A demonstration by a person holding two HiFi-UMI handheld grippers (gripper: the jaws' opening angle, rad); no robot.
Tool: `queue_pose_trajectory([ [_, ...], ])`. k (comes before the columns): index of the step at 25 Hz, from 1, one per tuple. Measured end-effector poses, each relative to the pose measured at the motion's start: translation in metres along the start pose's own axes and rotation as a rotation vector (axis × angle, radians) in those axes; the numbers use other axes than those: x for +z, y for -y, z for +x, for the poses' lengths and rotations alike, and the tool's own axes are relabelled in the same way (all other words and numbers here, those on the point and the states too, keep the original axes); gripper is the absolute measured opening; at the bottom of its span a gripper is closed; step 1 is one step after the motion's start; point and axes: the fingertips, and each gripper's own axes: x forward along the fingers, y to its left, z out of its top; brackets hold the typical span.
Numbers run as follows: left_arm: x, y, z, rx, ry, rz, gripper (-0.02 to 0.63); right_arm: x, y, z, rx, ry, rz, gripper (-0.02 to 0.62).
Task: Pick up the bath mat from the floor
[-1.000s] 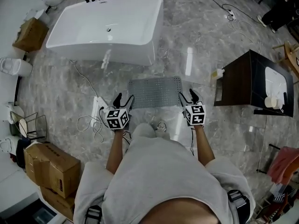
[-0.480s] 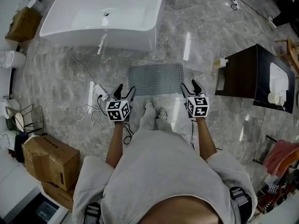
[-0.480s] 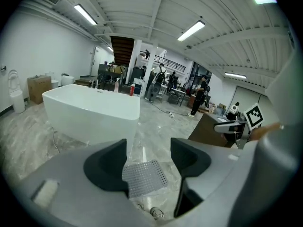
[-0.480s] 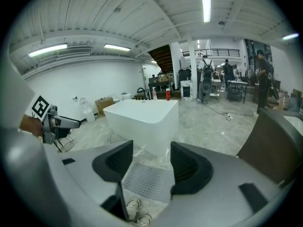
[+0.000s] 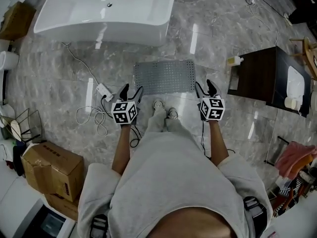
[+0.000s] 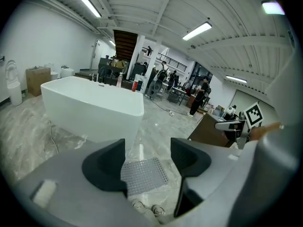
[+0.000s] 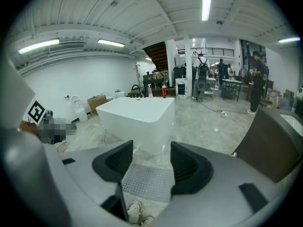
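The bath mat (image 5: 165, 77) is a grey studded rectangle lying flat on the marble floor, just beyond the person's shoes (image 5: 164, 109). My left gripper (image 5: 131, 91) hangs open above the floor near the mat's near left corner, nothing between its jaws. My right gripper (image 5: 206, 88) is open too, above the mat's near right corner. Both are well above the floor. The mat (image 6: 143, 176) shows between the jaws in the left gripper view, and the mat (image 7: 147, 181) likewise in the right gripper view.
A white bathtub (image 5: 104, 9) stands past the mat. A dark cabinet (image 5: 260, 78) is on the right, with a small bottle (image 5: 235, 60) beside it. A power strip and white cable (image 5: 96, 105) lie left of the mat. Cardboard boxes (image 5: 52, 167) sit at lower left.
Both grippers have moved forward and down toward the mat's near corners, jaws unchanged. The person has stepped closer; the mat lies still.
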Motion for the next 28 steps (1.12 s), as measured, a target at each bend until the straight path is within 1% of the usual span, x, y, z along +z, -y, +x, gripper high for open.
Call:
queue_pose_trajectory([
  [5,-0.012,-0.021,0.006,0.0,-0.025,-0.019,0.298,-0.014,-0.013,0.01,-0.004,-0.034,0.01,0.244],
  [11,-0.038,-0.032,0.018,0.008,-0.076,-0.04,0.298,-0.042,-0.011,0.023,0.007,-0.1,0.001,0.244],
  [17,-0.063,-0.039,0.038,0.039,-0.108,-0.053,0.298,-0.068,0.006,0.047,0.035,-0.133,-0.016,0.244],
  [22,-0.077,-0.036,0.05,0.084,-0.095,-0.077,0.298,-0.091,0.026,0.062,0.056,-0.147,-0.031,0.244],
  [28,-0.109,-0.024,0.081,0.084,-0.127,-0.088,0.299,-0.118,0.043,0.082,0.082,-0.172,-0.051,0.244],
])
